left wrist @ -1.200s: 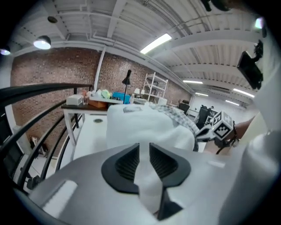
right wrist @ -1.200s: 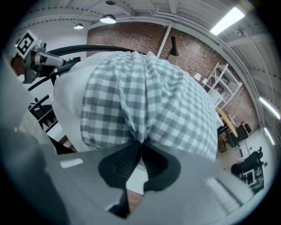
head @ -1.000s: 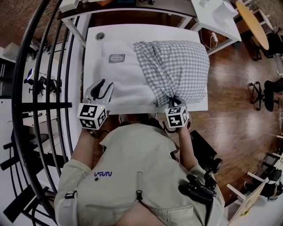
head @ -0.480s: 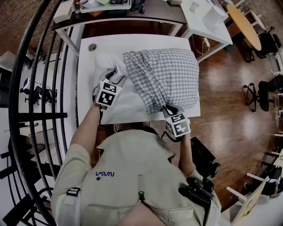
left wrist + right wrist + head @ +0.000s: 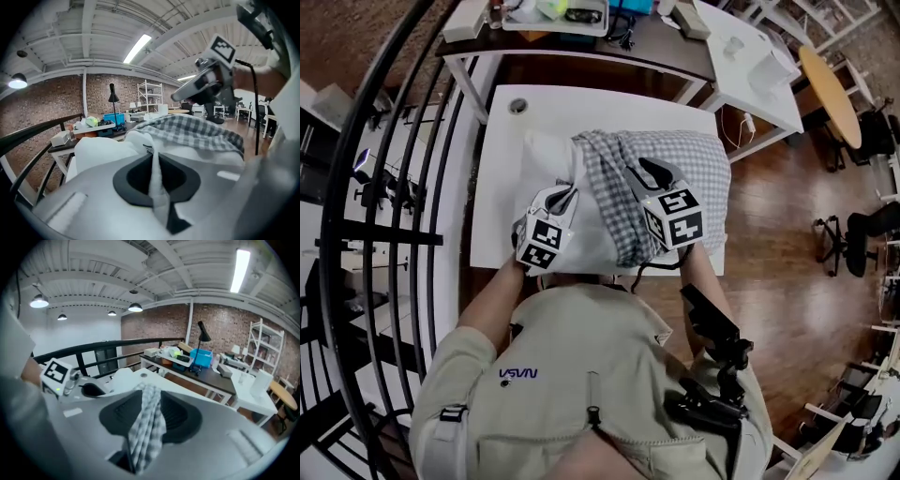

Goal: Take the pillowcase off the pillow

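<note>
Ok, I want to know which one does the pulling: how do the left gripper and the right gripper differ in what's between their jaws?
The left gripper pinches white fabric of the pillow; the right gripper has a bunch of the checked pillowcase. The left gripper's jaws are shut tight; the right gripper's jaws are opening, with cloth between them. Both are over the white table, side by side.

**A:** so what's actually sitting on the white worktop (image 5: 502,187)?

**B:** just the pillow (image 5: 551,157), partly in its checked pillowcase (image 5: 689,161), reaching the right edge. Small round thing (image 5: 517,106) in the far-left corner, maybe a cable hole, too tiny to tell. Wood floor (image 5: 787,244) underneath.
</note>
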Motion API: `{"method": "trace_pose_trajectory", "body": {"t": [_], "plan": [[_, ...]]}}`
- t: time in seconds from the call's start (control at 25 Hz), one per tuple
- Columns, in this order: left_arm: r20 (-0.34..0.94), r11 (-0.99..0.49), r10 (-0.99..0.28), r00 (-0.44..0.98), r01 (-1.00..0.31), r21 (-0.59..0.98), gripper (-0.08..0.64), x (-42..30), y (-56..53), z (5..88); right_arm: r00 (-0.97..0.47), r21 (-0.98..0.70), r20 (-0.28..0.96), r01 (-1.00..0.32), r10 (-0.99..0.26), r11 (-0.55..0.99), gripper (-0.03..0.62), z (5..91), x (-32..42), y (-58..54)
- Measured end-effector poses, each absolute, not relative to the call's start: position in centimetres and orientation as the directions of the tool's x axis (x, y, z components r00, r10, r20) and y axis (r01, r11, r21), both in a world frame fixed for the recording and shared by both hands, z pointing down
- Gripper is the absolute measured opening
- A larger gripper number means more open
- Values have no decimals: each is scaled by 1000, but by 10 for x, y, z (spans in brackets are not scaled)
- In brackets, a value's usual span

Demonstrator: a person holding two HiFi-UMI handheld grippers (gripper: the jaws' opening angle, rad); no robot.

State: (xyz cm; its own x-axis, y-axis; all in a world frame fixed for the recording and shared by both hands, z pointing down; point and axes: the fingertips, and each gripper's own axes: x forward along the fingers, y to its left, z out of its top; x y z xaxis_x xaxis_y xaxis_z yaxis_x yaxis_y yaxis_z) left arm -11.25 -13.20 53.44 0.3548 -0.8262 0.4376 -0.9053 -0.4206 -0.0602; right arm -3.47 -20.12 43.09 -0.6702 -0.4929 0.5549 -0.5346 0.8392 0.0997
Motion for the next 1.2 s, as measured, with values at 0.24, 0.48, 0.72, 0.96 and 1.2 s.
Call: {"method": "trace_pose_trajectory", "body": {"t": [0.24, 0.48, 0.72, 0.96, 1.2], "plan": [[363, -405, -858, 362, -913, -48, 18, -110, -112, 512, -515, 218, 728, -453, -453, 865, 172, 496, -103, -245], [219, -376, -900, 378, -925, 52, 15, -128, -107, 459, -341, 484, 711, -397, -614, 780, 17, 494, -86, -297], [97, -363, -921, 378, -921, 141, 15, -167, -97, 406, -202, 521, 612, -625, -765, 582, 15, 464, 23, -359], [229, -278, -915, 331, -931, 235, 15, -201, -134, 474, -114, 480, 648, -707, -753, 520, 15, 507, 81, -353], [374, -251, -894, 246, -967, 38, 52, -195, -186, 524, -319, 354, 550, -748, -772, 561, 64, 496, 66, -341]]}}
